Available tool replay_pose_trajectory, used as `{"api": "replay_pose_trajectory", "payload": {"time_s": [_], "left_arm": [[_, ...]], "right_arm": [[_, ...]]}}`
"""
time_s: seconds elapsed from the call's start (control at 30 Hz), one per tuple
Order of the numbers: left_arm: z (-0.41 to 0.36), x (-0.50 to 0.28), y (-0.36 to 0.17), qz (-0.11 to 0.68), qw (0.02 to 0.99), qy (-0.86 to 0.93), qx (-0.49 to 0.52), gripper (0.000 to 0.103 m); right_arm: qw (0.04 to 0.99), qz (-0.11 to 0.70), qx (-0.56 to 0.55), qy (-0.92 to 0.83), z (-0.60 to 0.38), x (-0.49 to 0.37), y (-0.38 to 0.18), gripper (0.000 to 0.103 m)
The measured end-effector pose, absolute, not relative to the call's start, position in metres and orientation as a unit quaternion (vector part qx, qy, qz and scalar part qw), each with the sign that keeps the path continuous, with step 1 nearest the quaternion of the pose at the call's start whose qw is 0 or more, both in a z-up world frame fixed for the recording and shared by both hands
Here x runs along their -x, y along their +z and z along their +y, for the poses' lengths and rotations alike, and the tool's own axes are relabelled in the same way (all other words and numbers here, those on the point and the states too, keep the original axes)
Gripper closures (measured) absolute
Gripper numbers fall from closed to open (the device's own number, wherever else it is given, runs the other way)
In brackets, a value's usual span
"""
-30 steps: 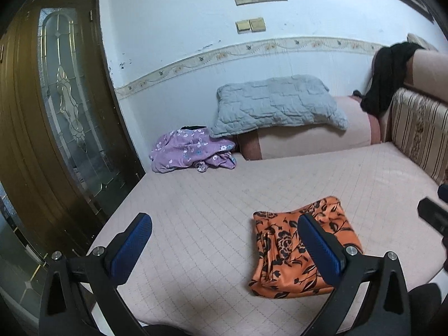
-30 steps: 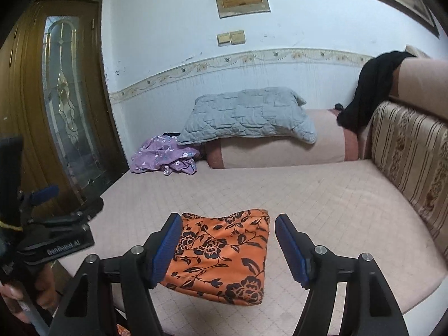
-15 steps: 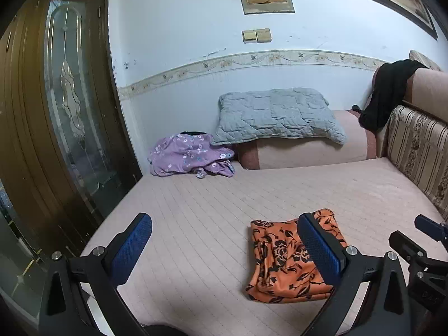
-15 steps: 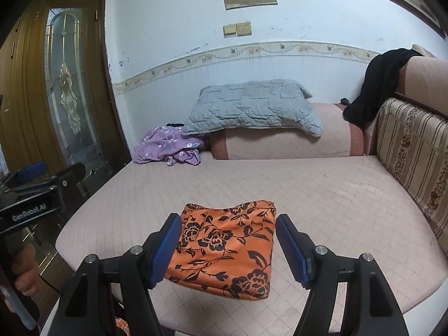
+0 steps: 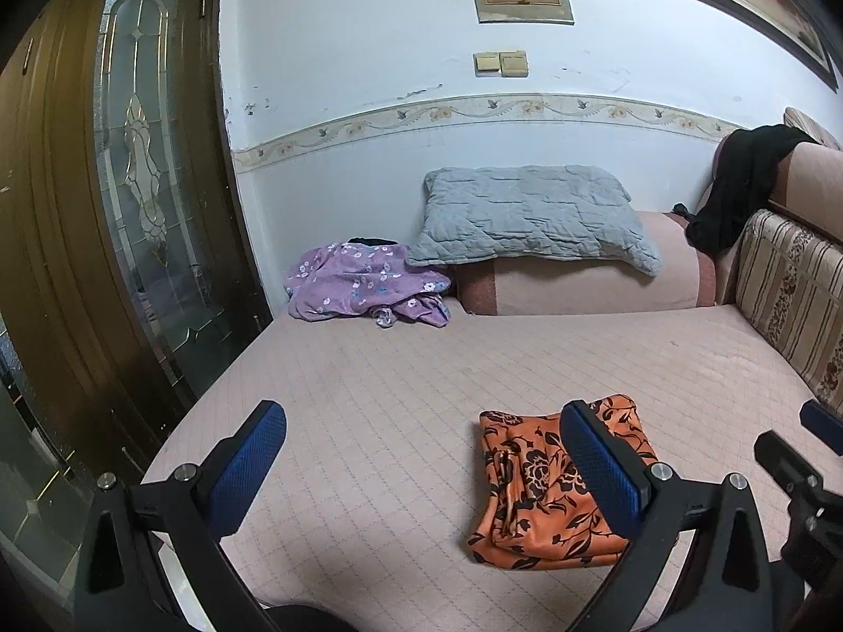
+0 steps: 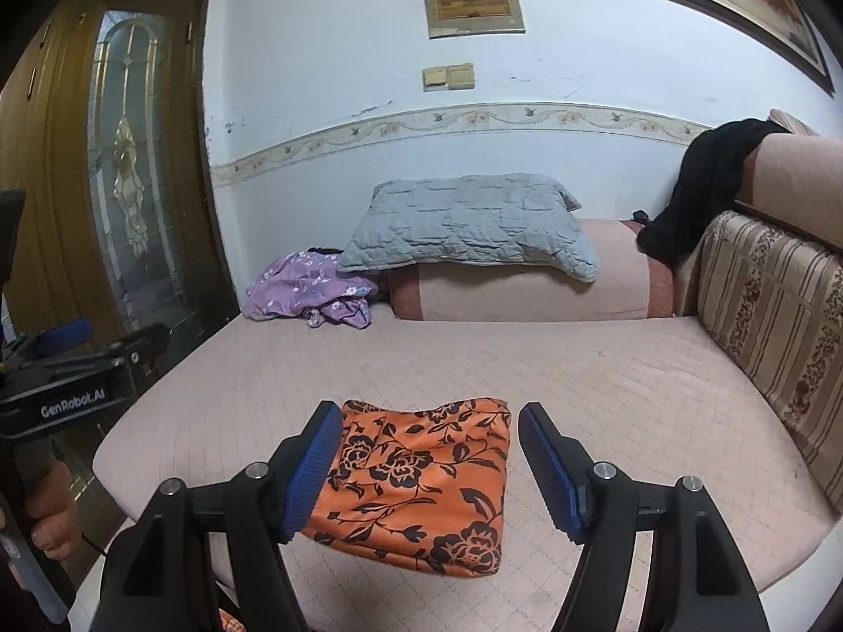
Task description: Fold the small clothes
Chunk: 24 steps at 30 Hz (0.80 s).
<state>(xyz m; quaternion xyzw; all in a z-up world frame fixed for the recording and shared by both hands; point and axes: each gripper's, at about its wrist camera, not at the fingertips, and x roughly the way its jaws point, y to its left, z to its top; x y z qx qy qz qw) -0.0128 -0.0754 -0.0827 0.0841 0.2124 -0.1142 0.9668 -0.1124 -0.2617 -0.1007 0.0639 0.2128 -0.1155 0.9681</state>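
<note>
Room: pale wall with a floral border strip, a wooden door (image 5: pixel 105 221) with a leaded glass panel at left. Surface: a sofa bed (image 6: pixel 527 368) in quilted pink cover.

Item 1, orange floral garment (image 6: pixel 421 479): folded into a rough rectangle, lying flat near the front edge of the sofa bed. Long axis runs front to back; folded layers show along its left edge (left wrist view). Its right part is hidden there behind a blue pad.

Item 2, purple floral garment (image 5: pixel 363 284): crumpled at the far left, beside a grey pillow (image 5: pixel 527 216); shape hard to make out.

Item 3, black garment (image 6: pixel 701 184): draped over the backrest.

Left tongs (image 5: pixel 421 463): released, nothing between them. Right tongs (image 6: pixel 427 463): spread apart above item 1, not touching it.
</note>
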Motion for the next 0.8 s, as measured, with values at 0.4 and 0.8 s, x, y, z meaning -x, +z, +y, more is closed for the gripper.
{"api": "replay_pose_trajectory", "payload": {"time_s": [0.4, 0.8], "left_arm": [[-0.061, 0.010, -0.078, 0.208, 0.969, -0.111, -0.068, 0.000], [-0.049, 0.007, -0.074, 0.208, 0.970, -0.109, -0.055, 0.000]], "right_arm": [[0.967, 0.221, -0.050, -0.115, -0.244, 0.106, -0.102, 0.030], [0.967, 0.228, -0.035, -0.110, -0.228, 0.098, -0.096, 0.030]]}}
